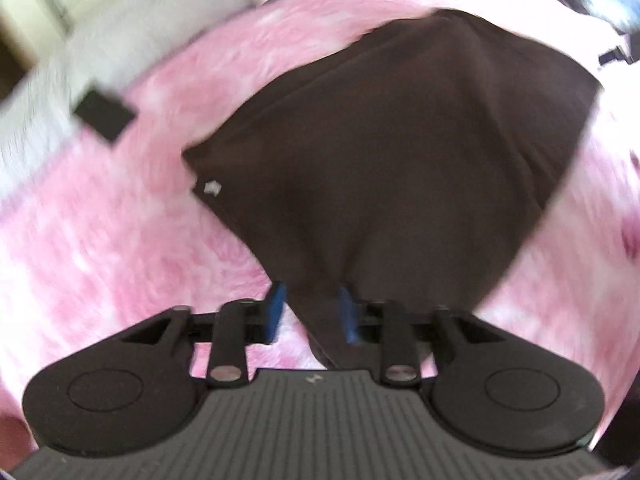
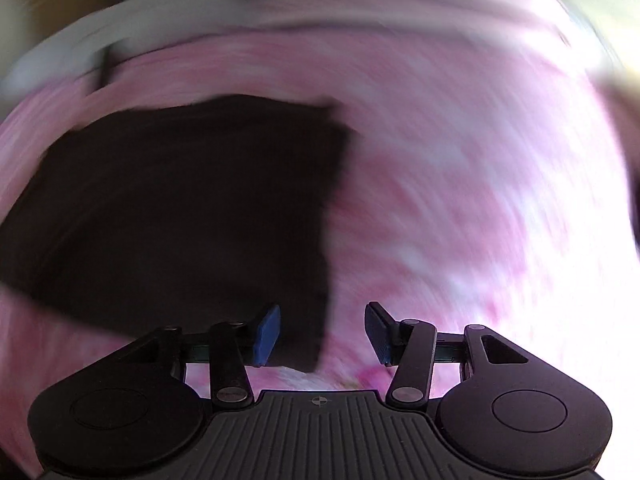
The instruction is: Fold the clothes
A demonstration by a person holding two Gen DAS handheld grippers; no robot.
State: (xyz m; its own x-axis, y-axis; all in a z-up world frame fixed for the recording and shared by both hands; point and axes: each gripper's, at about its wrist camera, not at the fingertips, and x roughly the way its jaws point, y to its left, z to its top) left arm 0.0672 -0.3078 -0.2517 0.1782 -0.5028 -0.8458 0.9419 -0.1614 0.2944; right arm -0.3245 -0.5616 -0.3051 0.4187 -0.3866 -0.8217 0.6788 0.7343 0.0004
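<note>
- The left gripper (image 1: 311, 312) has a corner of the brown garment (image 1: 384, 160) between its blue pads (image 1: 276, 312); the cloth narrows to a point at the jaws and fans out ahead. The pads stand a little apart and the frame is blurred, so I cannot tell whether they pinch it.
- If the corner is held, the aim is probably to lift and carry that edge over for a fold.
- The right gripper (image 2: 322, 334) stands wide open with nothing in it, its left pad (image 2: 266, 336) over the garment's (image 2: 180, 216) near edge, its right pad over bare blanket.
- That pose looks like a reach for the near corner, not yet taken.
- The garment lies spread, seemingly already folded into a rough square, on a pink fluffy blanket (image 1: 100, 220).
- A small dark patch (image 1: 103, 115) sits at the blanket's edge, well apart from the garment.
</note>
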